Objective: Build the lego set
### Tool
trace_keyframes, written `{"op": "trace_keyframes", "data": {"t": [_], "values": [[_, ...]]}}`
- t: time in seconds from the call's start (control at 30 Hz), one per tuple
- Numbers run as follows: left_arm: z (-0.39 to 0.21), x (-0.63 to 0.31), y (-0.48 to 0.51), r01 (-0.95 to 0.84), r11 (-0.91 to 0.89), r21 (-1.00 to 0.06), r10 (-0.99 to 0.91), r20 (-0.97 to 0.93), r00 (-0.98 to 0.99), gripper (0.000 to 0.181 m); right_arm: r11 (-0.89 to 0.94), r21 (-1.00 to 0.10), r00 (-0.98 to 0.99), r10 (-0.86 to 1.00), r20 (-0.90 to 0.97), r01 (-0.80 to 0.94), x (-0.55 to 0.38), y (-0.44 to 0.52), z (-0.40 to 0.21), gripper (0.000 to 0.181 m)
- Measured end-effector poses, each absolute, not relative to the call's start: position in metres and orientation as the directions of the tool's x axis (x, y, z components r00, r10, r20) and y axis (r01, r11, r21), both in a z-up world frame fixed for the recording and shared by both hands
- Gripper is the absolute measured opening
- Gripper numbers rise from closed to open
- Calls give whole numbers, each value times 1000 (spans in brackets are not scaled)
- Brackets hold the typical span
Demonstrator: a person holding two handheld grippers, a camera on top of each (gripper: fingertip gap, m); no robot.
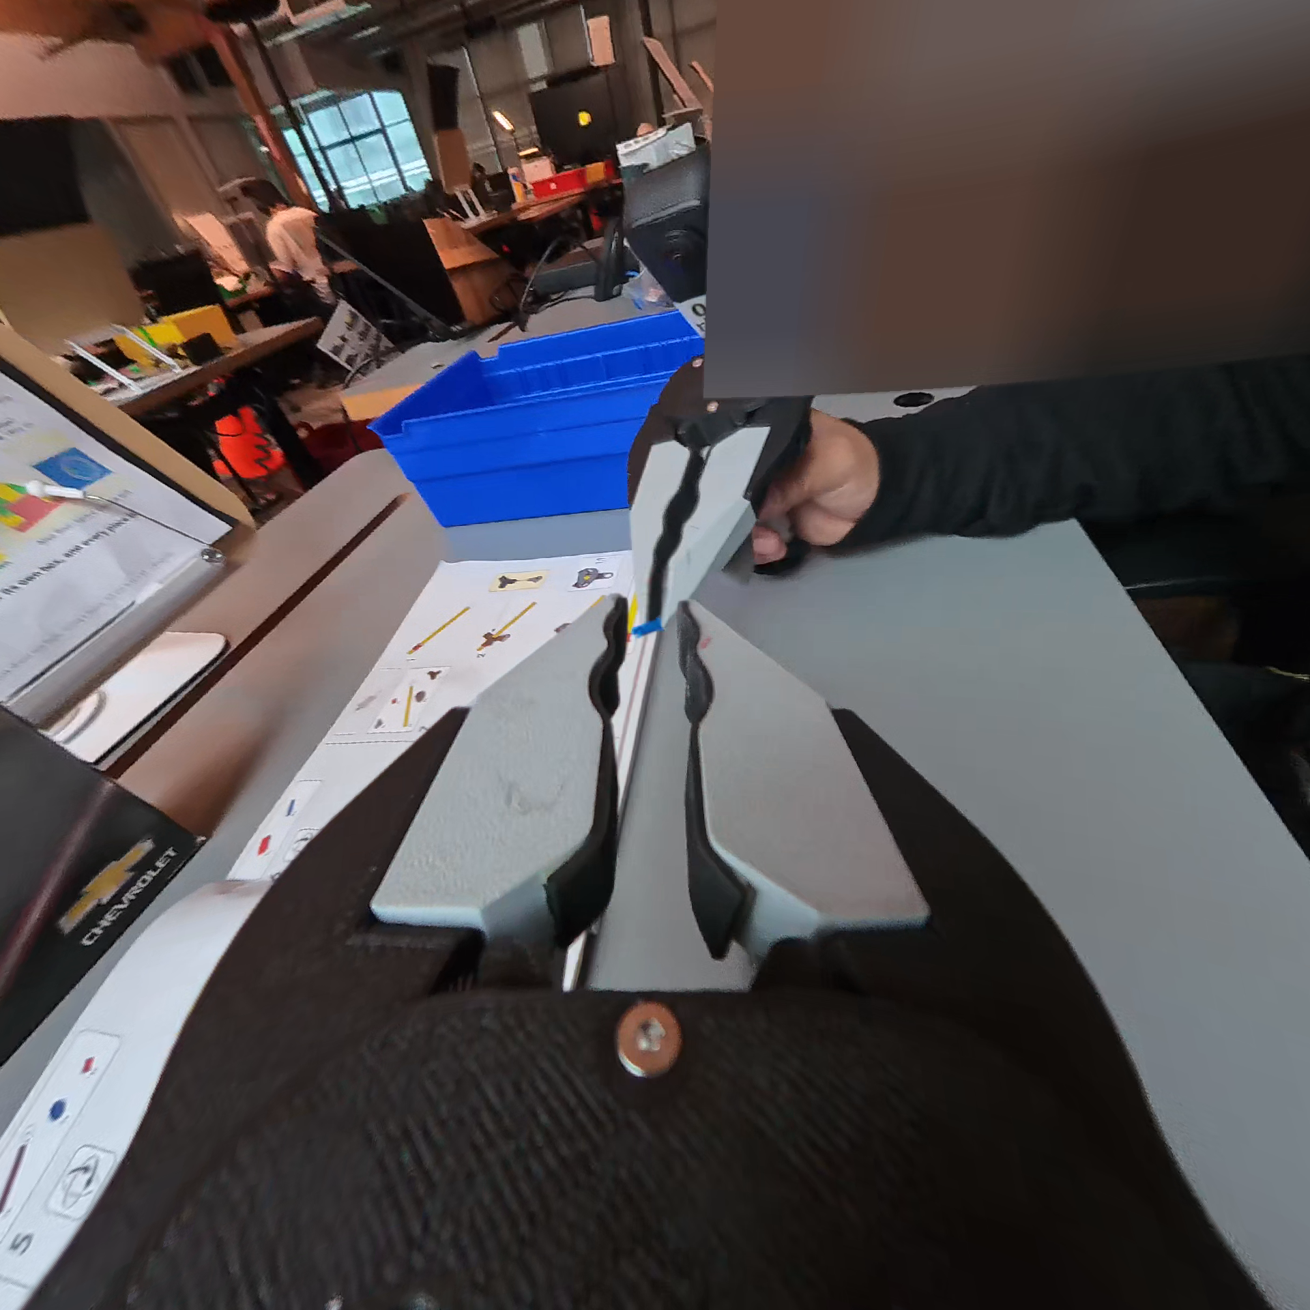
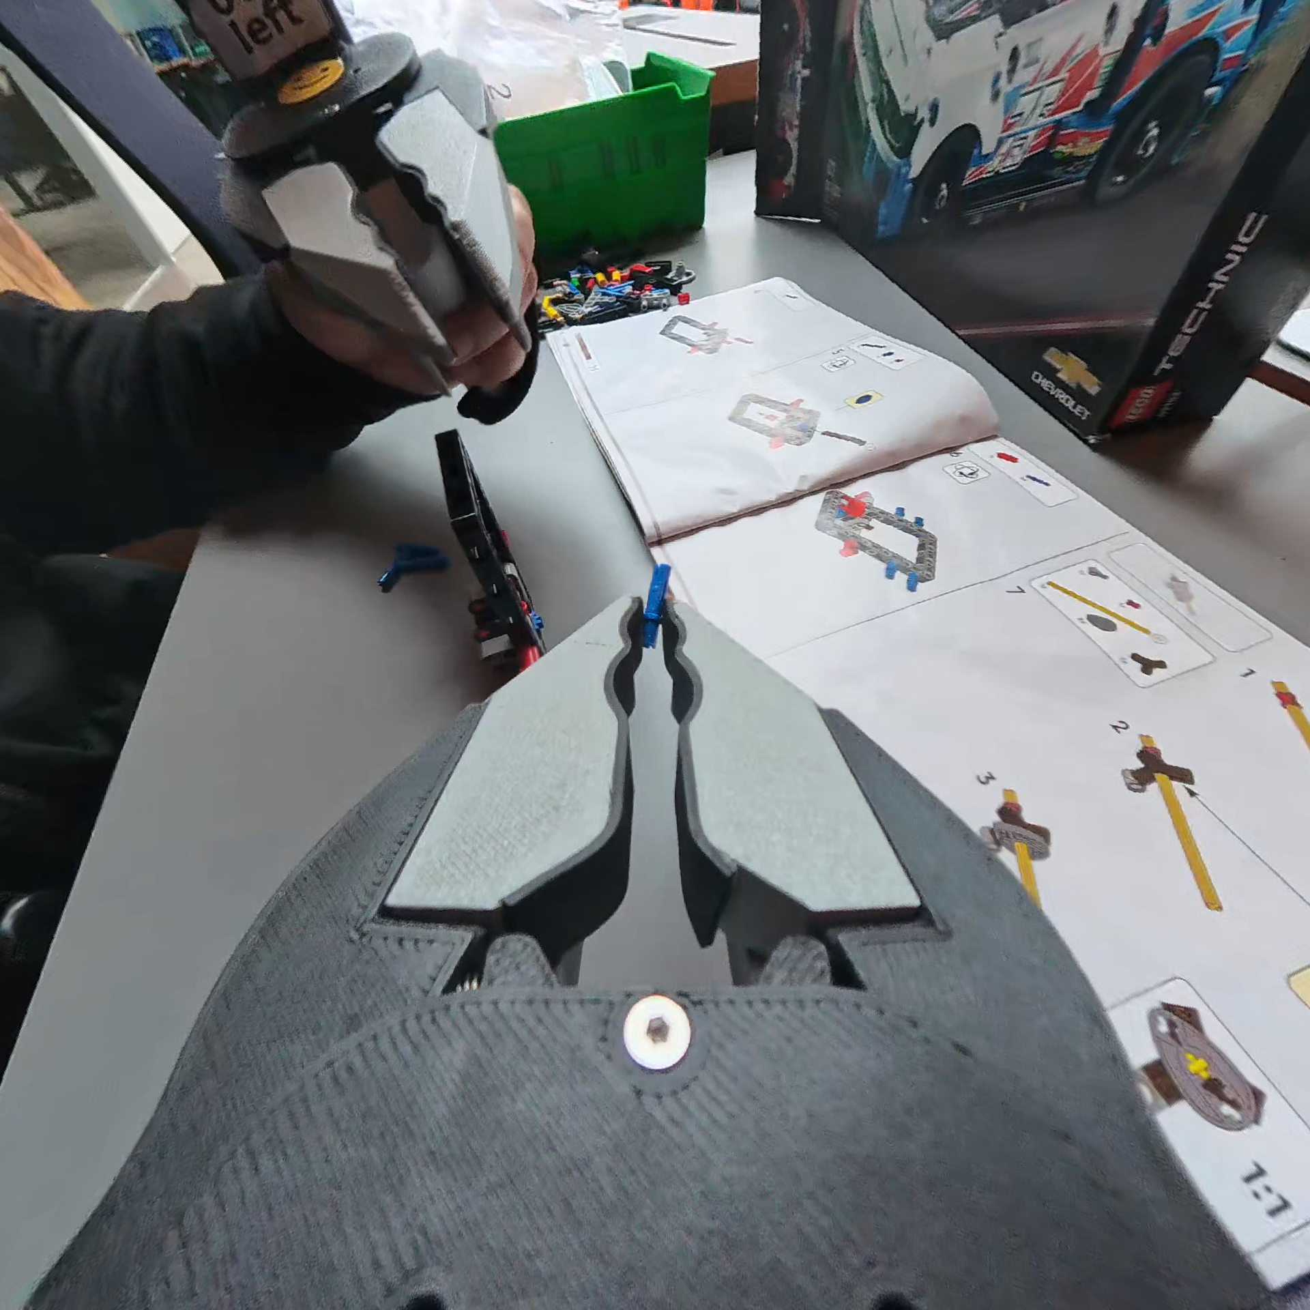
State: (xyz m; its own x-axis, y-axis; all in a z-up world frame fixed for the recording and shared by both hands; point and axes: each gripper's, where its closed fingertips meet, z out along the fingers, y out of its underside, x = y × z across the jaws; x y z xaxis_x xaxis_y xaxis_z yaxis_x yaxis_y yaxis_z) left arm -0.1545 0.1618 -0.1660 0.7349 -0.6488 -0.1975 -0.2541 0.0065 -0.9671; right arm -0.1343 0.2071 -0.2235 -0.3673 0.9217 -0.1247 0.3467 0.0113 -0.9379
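- My right gripper (image 2: pixel 656 617) pinched a small blue pin (image 2: pixel 656 599) at its very fingertips, held just over the near edge of the open instruction booklet (image 2: pixel 886 624), probably so I could check the part against the printed steps before fitting it.
- My left gripper (image 1: pixel 648 617) hovered over that same booklet edge with its jaws slightly parted and nothing between them (empty, I judged, and free to steady the build).
- The black frame assembly (image 2: pixel 489 560), the partly built piece of the set, lay on the grey table (image 2: pixel 283 709) just to the left of the booklet, with a second blue piece (image 2: pixel 411 560) loose beside it on the side away from the booklet.
- Beyond the booklet's far end sat a scatter of loose parts (image 2: pixel 609 287) and, past them, a green bin (image 2: pixel 609 163); the set's box (image 2: pixel 1063 213) stood upright on the booklet's far right side.
- Only the right wrist view showed the frame, the loose parts, the green bin and the box front.
- Only the left wrist view showed the blue bin (image 1: pixel 539 439) past the booklet's other end, my hand (image 1: pixel 815 489) on the right gripper's handle, and a printed sheet (image 1: pixel 78 524) propped on a stand off to one side.
- The pinned part appeared in the left view only as a blue speck (image 1: pixel 648 627) at the other gripper's tips.
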Motion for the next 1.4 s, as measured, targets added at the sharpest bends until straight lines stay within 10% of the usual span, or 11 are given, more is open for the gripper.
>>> {"op": "trace_keyframes", "data": {"t": [0.57,1.4], "values": [[-170,-121,150,-308,-123,-944,-705,-135,696,11,275,-958,-461,863,208,82,-122,142,-175,1],[-166,-100,130,-349,32,-937,-780,-242,577,2,159,-985,-606,791,85,69,-113,124,-172,1]]}}
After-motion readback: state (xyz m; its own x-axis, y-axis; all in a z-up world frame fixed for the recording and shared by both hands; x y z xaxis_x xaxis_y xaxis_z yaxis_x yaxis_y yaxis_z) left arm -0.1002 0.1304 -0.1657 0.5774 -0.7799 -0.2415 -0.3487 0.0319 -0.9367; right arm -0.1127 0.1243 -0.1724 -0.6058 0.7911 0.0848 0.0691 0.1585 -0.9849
